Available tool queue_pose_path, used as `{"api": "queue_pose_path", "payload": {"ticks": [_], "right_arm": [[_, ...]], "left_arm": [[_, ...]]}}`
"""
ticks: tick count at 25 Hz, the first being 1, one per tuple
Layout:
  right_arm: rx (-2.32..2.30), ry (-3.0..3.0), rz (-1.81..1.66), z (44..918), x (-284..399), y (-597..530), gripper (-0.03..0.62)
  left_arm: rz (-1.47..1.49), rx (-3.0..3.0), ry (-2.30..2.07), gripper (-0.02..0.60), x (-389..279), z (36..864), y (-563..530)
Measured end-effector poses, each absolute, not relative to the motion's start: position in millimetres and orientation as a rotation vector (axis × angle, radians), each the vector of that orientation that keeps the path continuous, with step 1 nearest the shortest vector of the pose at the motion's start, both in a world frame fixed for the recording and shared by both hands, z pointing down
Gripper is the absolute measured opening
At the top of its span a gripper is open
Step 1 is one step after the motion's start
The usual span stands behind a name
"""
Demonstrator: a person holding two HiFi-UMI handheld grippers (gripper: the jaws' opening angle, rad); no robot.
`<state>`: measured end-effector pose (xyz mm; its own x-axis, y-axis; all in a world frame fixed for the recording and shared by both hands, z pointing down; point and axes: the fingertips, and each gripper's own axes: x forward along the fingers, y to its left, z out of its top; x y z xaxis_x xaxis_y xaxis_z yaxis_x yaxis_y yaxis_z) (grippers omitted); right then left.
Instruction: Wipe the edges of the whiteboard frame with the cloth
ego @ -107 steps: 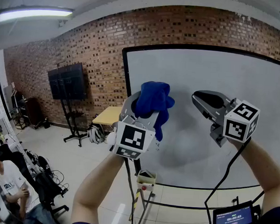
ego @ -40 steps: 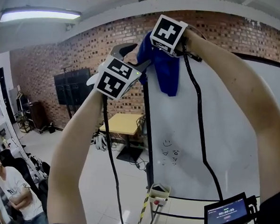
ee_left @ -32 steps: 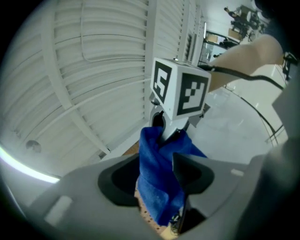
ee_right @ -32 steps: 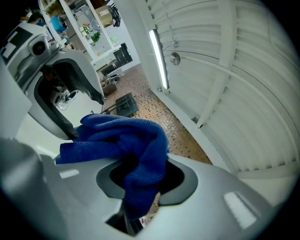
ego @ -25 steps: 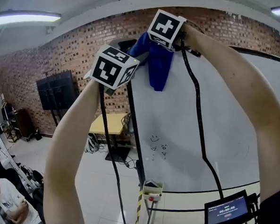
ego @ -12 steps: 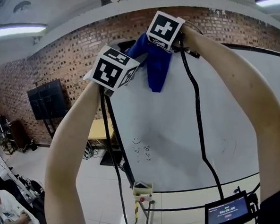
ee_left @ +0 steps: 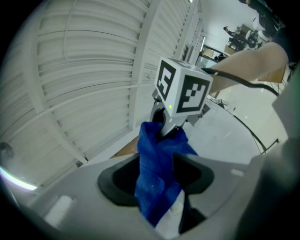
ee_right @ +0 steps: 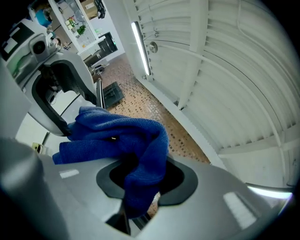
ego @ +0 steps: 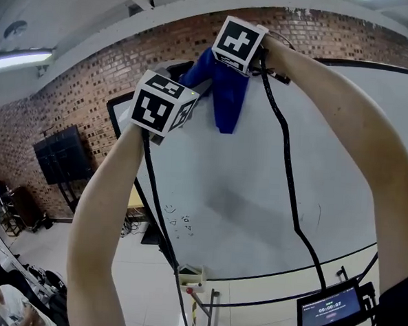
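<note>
The whiteboard [ego: 314, 165] has a thin black frame [ego: 365, 63]. Both arms are raised to its top edge. A blue cloth [ego: 225, 91] hangs over the board just below that edge, and both grippers are shut on it. In the head view my left gripper [ego: 185, 71] sits behind its marker cube at the cloth's left. My right gripper [ego: 219, 56] holds the cloth's top, its jaws hidden by its own cube. In the left gripper view the cloth [ee_left: 157, 154] runs between the left gripper's [ee_left: 157, 176] jaws. The right gripper view shows the cloth [ee_right: 117, 133] bunched in the right gripper [ee_right: 140, 176].
A brick wall [ego: 77, 96] stands behind the board. A black screen on a stand [ego: 61, 158] is at the far left. A small box [ego: 190, 275] sits at the board's lower left corner. A handheld display [ego: 329, 312] shows at bottom right. White ceiling slats [ee_left: 84, 70] are close overhead.
Both grippers have slid right along the top edge with the cloth. The board's left corner has drifted away to the left. The grips look the same.
</note>
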<state>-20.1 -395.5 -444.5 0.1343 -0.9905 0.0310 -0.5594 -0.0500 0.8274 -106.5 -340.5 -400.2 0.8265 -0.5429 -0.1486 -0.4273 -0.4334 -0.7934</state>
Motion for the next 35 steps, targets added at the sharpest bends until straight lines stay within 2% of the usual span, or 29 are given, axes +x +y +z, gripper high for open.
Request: {"api": "queue_pose_path", "payload": {"ticks": [12, 26, 35], "right_arm": [[1.772, -1.498, -0.740, -449, 106, -321, 0.117], [1.858, -1.467, -0.705, -435, 187, -280, 0.117], [1.941, -1.416, -0.654, -438, 244, -258, 0.117]], "left_arm": [[-0.237, -2.067, 0.725, 0.221, 7, -408, -277], [-0.255, -2.092, 0.647, 0.219, 91, -398, -241], [-0.114, -2.001, 0.566, 0.201, 130, -371, -215]]}}
